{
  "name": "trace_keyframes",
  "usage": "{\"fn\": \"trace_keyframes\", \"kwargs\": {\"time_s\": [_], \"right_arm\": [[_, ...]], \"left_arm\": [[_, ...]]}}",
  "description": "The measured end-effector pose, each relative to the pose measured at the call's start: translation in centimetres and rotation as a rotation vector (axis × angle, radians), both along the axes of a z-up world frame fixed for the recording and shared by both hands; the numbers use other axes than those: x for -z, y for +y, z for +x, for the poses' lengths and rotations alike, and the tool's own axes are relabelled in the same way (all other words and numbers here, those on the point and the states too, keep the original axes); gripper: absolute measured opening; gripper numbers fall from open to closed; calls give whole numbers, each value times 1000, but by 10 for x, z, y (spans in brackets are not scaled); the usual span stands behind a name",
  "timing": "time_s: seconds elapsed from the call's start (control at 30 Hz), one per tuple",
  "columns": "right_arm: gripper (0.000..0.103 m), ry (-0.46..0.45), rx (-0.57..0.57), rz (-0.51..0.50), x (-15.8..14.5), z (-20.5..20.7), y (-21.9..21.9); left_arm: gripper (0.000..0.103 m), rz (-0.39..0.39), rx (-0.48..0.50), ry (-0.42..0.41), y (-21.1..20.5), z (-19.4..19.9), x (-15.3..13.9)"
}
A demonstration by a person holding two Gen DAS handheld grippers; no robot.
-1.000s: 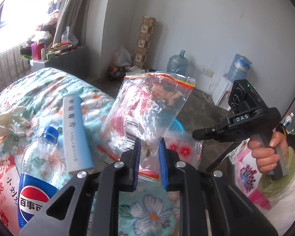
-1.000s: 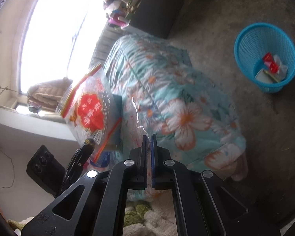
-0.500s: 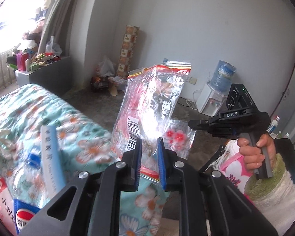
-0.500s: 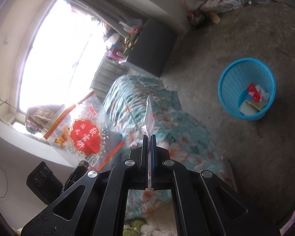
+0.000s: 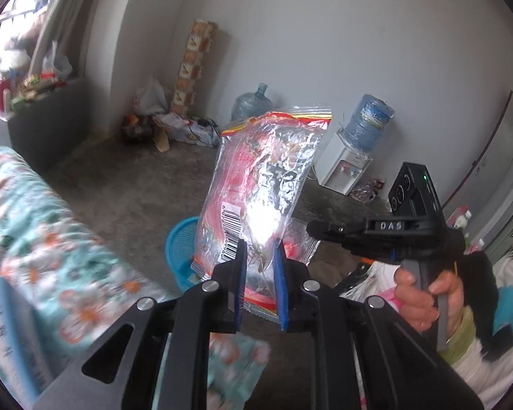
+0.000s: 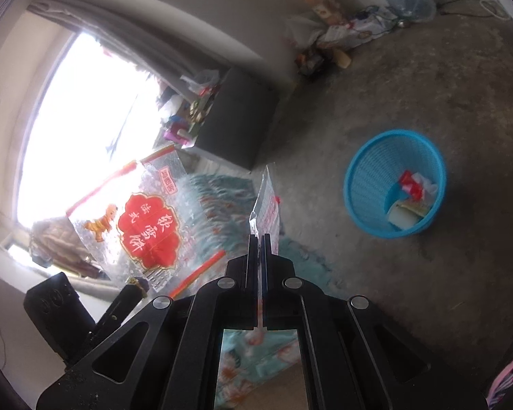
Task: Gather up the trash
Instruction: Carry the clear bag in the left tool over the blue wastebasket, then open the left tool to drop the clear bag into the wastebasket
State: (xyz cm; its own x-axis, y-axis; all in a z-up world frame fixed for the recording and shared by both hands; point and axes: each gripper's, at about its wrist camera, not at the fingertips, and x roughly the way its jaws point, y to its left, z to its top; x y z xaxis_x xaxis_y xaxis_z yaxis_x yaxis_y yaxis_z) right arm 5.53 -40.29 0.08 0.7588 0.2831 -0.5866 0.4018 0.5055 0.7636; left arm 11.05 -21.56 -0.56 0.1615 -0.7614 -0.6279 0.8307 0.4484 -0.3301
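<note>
My left gripper (image 5: 259, 256) is shut on a large clear snack bag (image 5: 263, 177) with red print and a barcode, held upright in the air. The same bag shows in the right wrist view (image 6: 143, 225). My right gripper (image 6: 260, 239) is shut on a small thin clear wrapper (image 6: 265, 201) standing up between its jaws. The right gripper also shows in the left wrist view (image 5: 316, 229), beside the bag. A blue mesh trash basket (image 6: 362, 184) stands on the floor with some trash inside; the left wrist view shows its rim (image 5: 178, 239) behind the bag.
A bed with a floral cover (image 5: 34, 225) lies at left, with a light blue box (image 5: 3, 328) on it. A water dispenser (image 5: 345, 167), a water jug (image 5: 251, 104) and a dark cabinet (image 6: 236, 126) stand around the grey concrete floor (image 6: 427, 78).
Both grippers have swung away from the bed towards the floor, carrying their bags. The blue basket has grown larger in the right wrist view. The Pepsi bottle has left the left view.
</note>
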Motion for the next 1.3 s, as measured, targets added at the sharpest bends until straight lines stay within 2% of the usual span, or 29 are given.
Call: {"fn": "trace_keyframes", "kwargs": {"time_s": [0.23,0.57,0.6,0.67,0.7,0.77,0.83,0.93,1.0,1.13,1.3], "right_arm": [[0,103,132,13,36,2,-40],[1,219,266,131,121,22,-91],[1,225,277,142,131,26,-96],[7,238,296,157,147,32,-102],[12,259,312,164,157,34,-105],[42,296,336,179,174,37,-111],[47,348,368,187,188,35,-112],[50,373,400,229,198,27,-111],[53,365,403,220,195,23,-110],[55,343,408,184,180,17,-106],[59,287,367,114,144,28,-95]], "left_arm": [[14,49,-20,151,-67,30,39],[16,238,-76,259,-156,78,128],[20,258,-91,248,-166,83,138],[40,297,-108,237,-180,94,153],[56,310,-114,233,-185,97,159],[60,317,-142,220,-190,104,169],[65,337,-176,231,-192,111,177],[69,316,-204,240,-185,115,174],[72,305,-206,205,-181,114,165],[76,276,-213,162,-176,108,145],[79,208,-209,138,-153,91,100]]}}
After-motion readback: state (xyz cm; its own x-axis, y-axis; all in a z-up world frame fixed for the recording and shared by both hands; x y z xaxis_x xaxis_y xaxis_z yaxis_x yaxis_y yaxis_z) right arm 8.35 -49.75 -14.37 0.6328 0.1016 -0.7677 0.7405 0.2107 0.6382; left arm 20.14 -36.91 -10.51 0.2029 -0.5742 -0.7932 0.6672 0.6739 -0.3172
